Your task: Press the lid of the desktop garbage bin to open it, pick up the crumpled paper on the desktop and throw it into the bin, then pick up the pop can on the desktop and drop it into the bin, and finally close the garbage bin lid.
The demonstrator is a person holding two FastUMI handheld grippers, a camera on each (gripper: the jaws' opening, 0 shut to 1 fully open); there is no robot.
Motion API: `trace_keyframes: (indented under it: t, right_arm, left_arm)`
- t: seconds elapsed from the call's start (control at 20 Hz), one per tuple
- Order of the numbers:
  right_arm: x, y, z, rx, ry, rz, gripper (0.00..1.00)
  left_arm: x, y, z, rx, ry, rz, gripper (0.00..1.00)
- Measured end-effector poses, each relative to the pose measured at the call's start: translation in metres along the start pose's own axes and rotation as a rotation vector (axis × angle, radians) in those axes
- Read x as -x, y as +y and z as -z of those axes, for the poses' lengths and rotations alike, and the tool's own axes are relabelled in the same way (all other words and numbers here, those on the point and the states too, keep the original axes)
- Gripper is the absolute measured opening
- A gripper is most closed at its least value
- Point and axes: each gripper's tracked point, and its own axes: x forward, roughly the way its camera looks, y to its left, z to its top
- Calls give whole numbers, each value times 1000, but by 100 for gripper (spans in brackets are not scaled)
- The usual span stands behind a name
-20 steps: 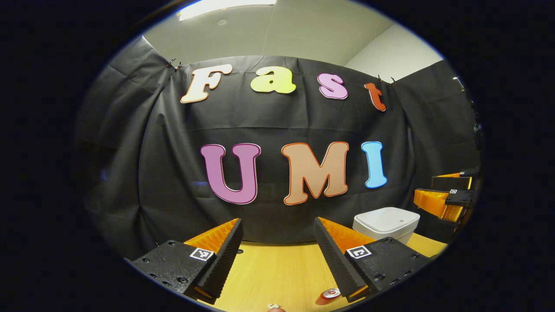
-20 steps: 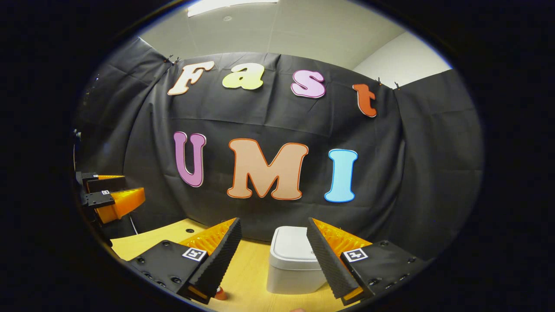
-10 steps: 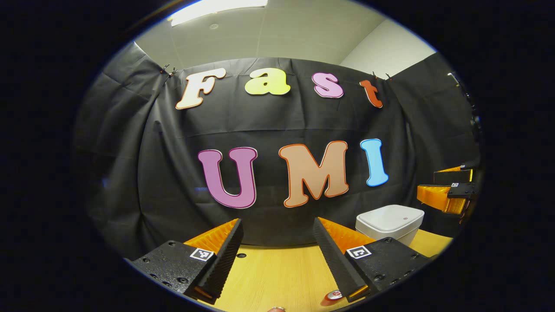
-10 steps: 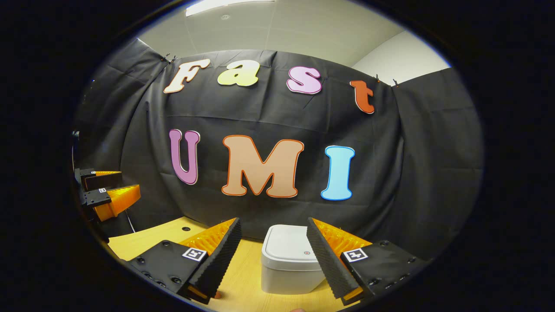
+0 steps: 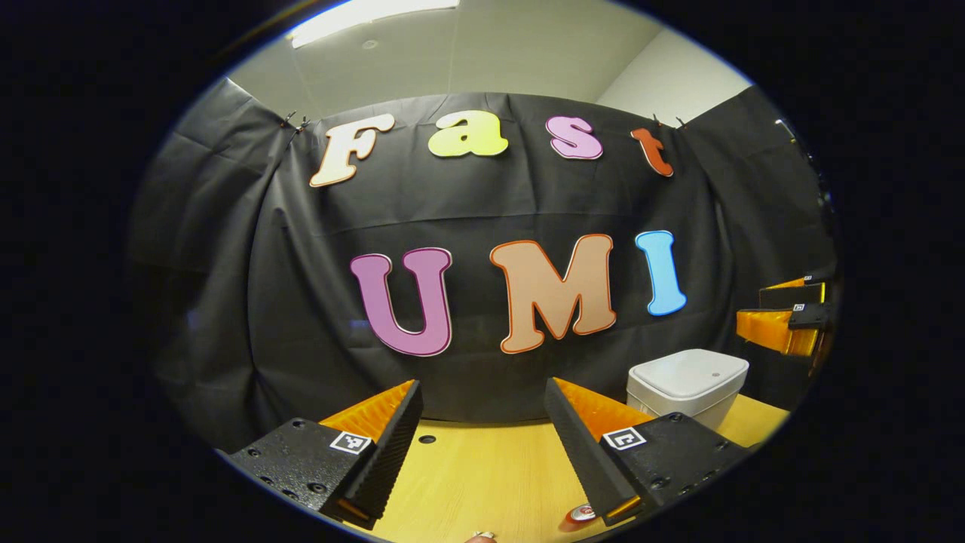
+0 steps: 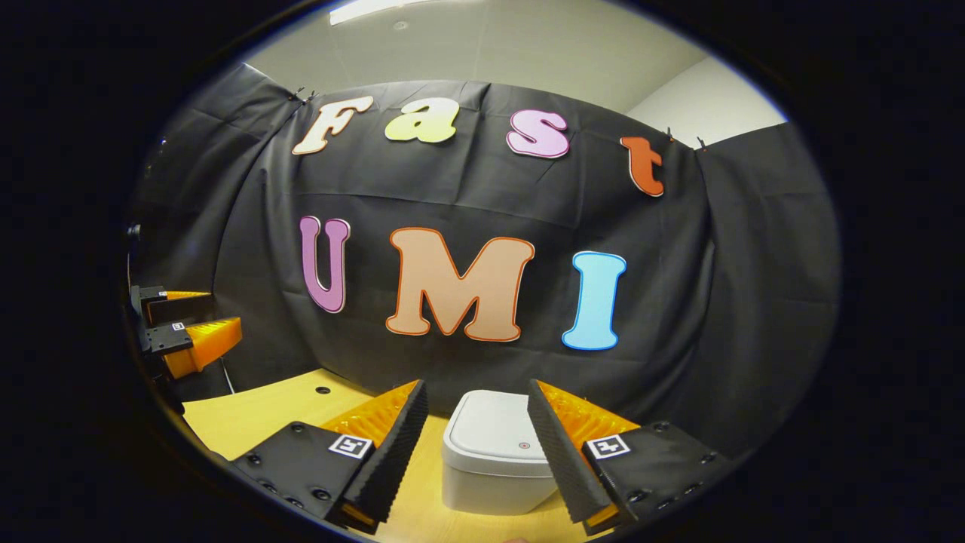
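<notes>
You're holding the right gripper [image 6: 472, 452] up over the wooden desktop [image 6: 249, 415], its fingers standing wide apart with nothing between them. Straight ahead of it, the white garbage bin [image 6: 494, 460] is sitting on the desktop with its lid [image 6: 494, 426] down flat, framed in the gap between the two fingers but beyond the tips, not touched. Your left gripper [image 5: 482, 445] is hovering over bare wood too, spread just as wide and carrying nothing. From the left gripper view, the bin [image 5: 686, 385] is standing off to the right, near the back cloth. Down at the bottom edge, the pop can [image 5: 579, 514] is peeking out just beside the right-hand fingertip. At that same edge a pale scrap is showing, too little to tell whether it's the crumpled paper.
</notes>
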Motion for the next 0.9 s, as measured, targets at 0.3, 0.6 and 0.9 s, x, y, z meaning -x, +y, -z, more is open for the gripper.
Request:
trace_keyframes:
  t: [0.3, 0.6, 0.9]
  right_arm:
    - [-10, -8, 11, -30, 54, -51, 55]
    - [-29, -24, 27, -45, 106, 14, 27]
    - [-49, -42, 48, -38, 192, 134, 0]
  left_arm:
    - [9, 2, 6, -6, 16, -67, 95]
    - [3, 6, 13, 0, 22, -41, 95]
    - [-19, 18, 23, -9, 21, 35, 95]
